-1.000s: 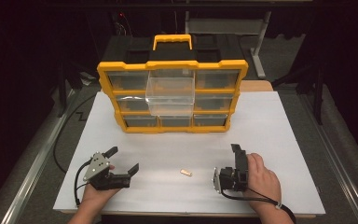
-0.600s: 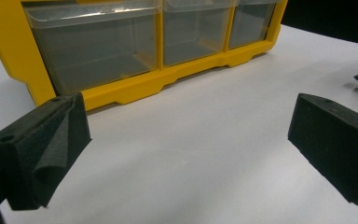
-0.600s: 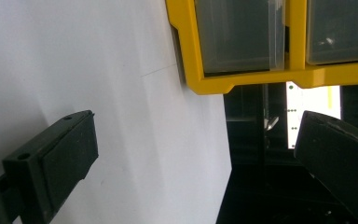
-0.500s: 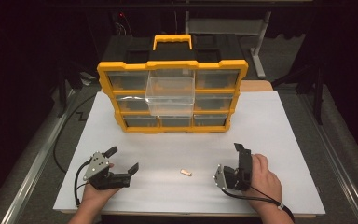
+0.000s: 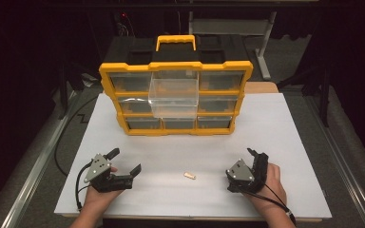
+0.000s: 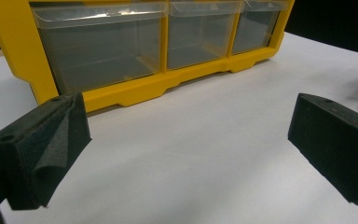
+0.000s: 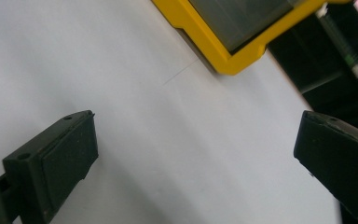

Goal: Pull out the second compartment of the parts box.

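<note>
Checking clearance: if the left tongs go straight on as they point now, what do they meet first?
Probably the yellow organizer, at its bottom row of clear drawers. Bare white table lies between; the depth is unclear.

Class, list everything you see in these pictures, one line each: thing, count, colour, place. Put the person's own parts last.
Table: one, white top, centre of the high view.
Organiser: one, yellow frame with black top and yellow handle, standing at the table's far side.
Drawers: nine, clear, three rows of three in the organiser.
Open drawer: one of those, clear, middle of the organiser, pulled forward.
Small part: one, pale tan, lying on the table between the grippers.
Left gripper: one, black, near left of the table, open.
Right gripper: one, black, near right, open.
Hands: two, at the near edge, one holding each gripper.
</note>
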Demonstrator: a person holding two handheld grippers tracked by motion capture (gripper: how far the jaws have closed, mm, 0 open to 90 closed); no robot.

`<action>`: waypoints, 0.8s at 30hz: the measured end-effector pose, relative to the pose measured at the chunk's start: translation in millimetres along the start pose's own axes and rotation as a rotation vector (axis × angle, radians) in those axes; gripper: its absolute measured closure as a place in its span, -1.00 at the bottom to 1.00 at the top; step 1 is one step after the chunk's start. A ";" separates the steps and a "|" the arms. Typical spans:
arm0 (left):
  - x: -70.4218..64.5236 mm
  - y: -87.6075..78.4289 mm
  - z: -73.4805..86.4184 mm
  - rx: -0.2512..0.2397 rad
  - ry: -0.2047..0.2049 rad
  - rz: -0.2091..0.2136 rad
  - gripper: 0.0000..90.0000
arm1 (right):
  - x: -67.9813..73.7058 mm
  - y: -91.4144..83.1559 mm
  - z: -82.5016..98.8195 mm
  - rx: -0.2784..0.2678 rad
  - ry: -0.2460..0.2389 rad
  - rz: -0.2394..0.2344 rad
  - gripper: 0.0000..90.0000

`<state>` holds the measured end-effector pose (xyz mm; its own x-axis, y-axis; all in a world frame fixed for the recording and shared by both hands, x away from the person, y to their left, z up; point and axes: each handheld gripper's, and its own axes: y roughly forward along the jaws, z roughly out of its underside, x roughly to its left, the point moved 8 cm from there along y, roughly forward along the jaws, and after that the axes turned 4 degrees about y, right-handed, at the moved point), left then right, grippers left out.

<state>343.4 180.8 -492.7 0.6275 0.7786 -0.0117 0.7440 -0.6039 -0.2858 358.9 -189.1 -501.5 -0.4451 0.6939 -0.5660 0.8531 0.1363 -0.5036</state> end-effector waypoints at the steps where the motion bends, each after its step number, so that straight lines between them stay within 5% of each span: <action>1: -0.1 0.3 -0.2 -0.001 -0.002 0.001 -0.99 | -0.5 -1.2 2.0 -0.004 0.053 -0.016 -0.99; 9: -1.5 1.0 -2.8 -0.008 0.004 -0.005 -0.99 | -0.9 -6.0 11.2 -0.049 0.388 -0.146 -0.99; 17: -3.4 4.1 -1.1 0.017 -0.005 0.007 -0.99 | -2.8 -8.3 7.9 -0.148 0.593 -0.256 -0.99; 24: -2.1 2.0 -1.8 0.015 -0.017 -0.005 -0.99 | -5.0 -5.8 5.8 -0.175 0.626 -0.275 -0.99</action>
<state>343.9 177.7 -491.5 0.6197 0.7844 -0.0262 0.7436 -0.5975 -0.3002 354.6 -197.5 -499.5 -0.4554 0.8871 0.0756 0.7865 0.4406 -0.4328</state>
